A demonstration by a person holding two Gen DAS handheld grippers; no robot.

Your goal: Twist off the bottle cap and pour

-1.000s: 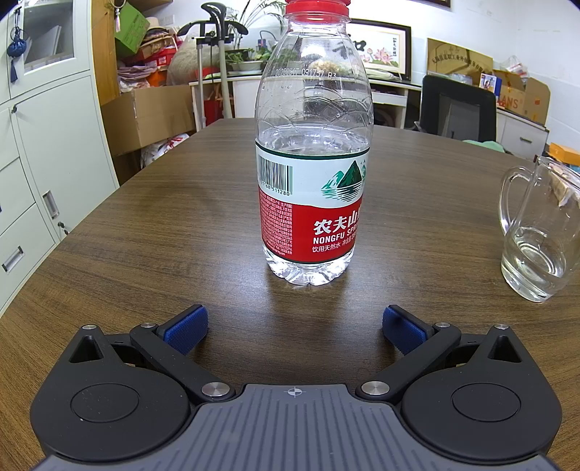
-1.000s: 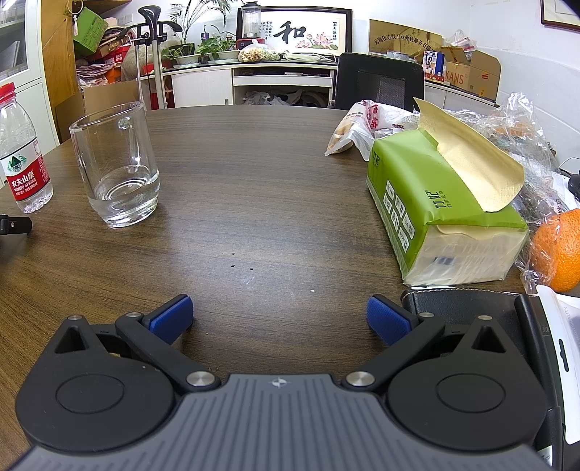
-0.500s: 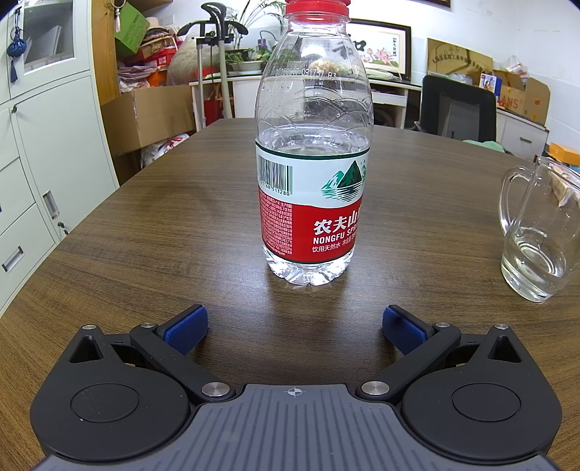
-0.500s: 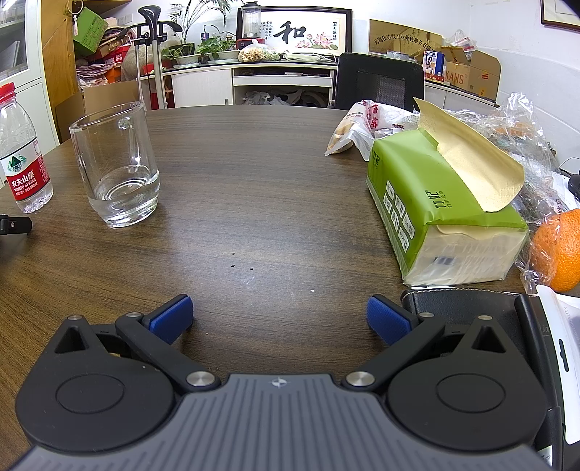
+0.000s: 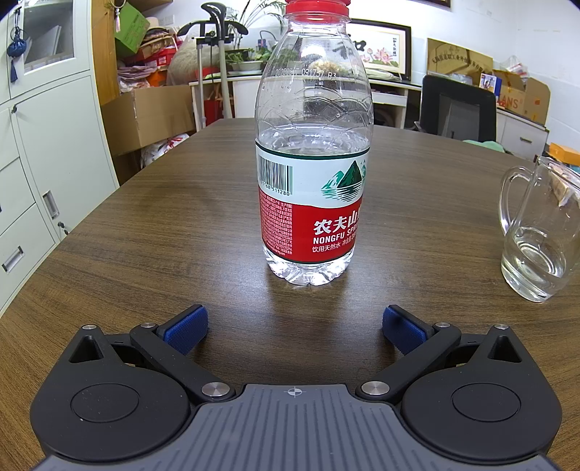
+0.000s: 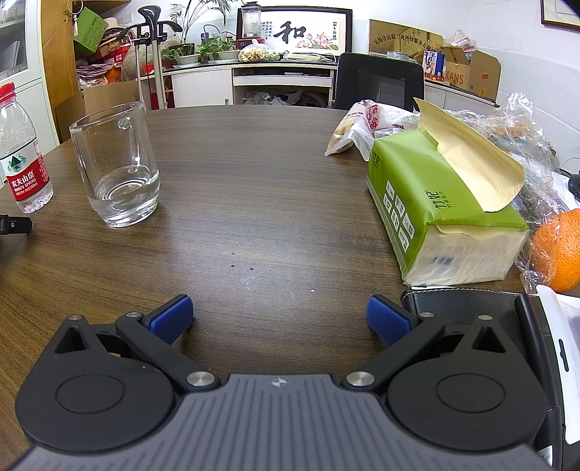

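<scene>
A clear water bottle (image 5: pixel 311 174) with a red and white label and a red cap (image 5: pixel 314 7) stands upright on the dark wood table (image 5: pixel 145 232), partly full. My left gripper (image 5: pixel 294 326) is open and empty just in front of it. A glass mug (image 5: pixel 540 239) with a little water stands to the right. In the right wrist view the bottle (image 6: pixel 21 159) is at the far left and the mug (image 6: pixel 117 163) beside it. My right gripper (image 6: pixel 279 317) is open and empty, well short of both.
A green tissue pack (image 6: pixel 446 213) lies at the right, with plastic bags (image 6: pixel 369 123) behind it and an orange (image 6: pixel 560 250) at the right edge. A black leather item (image 6: pixel 471 300) sits by my right finger. Cabinets (image 5: pixel 40 174) stand left of the table.
</scene>
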